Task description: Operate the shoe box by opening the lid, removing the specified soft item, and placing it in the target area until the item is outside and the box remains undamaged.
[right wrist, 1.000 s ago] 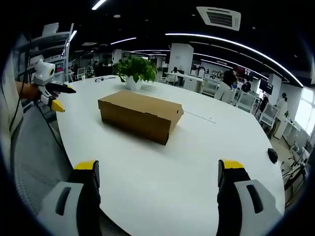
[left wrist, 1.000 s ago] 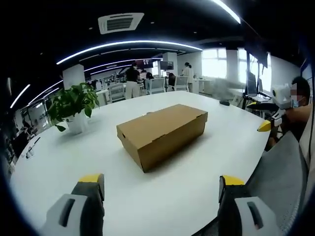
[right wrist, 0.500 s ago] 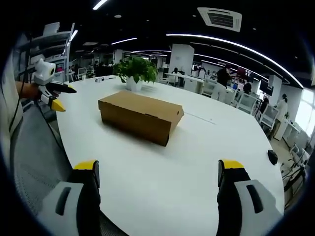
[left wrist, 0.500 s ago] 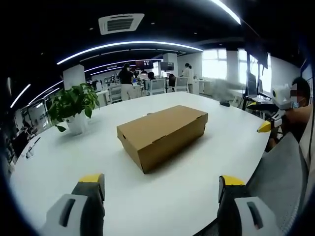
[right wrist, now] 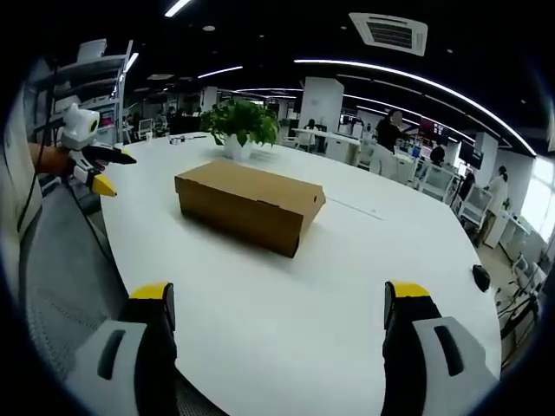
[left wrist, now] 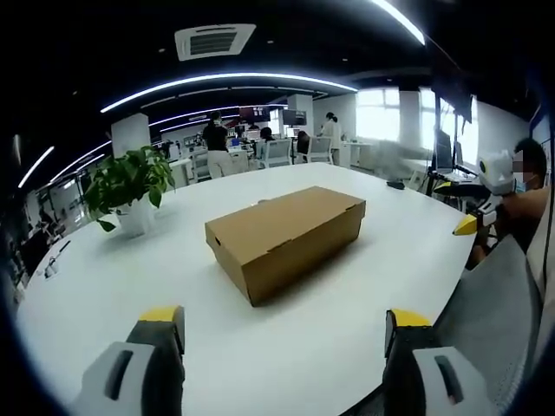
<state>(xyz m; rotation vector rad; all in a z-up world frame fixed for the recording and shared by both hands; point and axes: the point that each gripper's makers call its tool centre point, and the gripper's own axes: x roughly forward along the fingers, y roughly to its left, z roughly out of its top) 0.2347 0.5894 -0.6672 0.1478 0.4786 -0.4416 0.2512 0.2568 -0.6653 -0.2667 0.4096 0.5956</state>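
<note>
Nearest the cameras, both tools are held back at the table edge: the left gripper (left wrist: pixel 282 334) and the right gripper (right wrist: pixel 282 312) are each seen with jaws spread wide, nothing grasped. Beyond them, a stretch of bare white table (left wrist: pixel 329 312) is left between the jaws and the cardboard shoe box (left wrist: pixel 284 234), which is set near the table's middle with its lid closed flat. The soft item is hidden inside. Farther off, a potted plant (left wrist: pixel 130 186) is placed. By this evidence, nothing is done yet: lid, removal and placing are all left.
</note>
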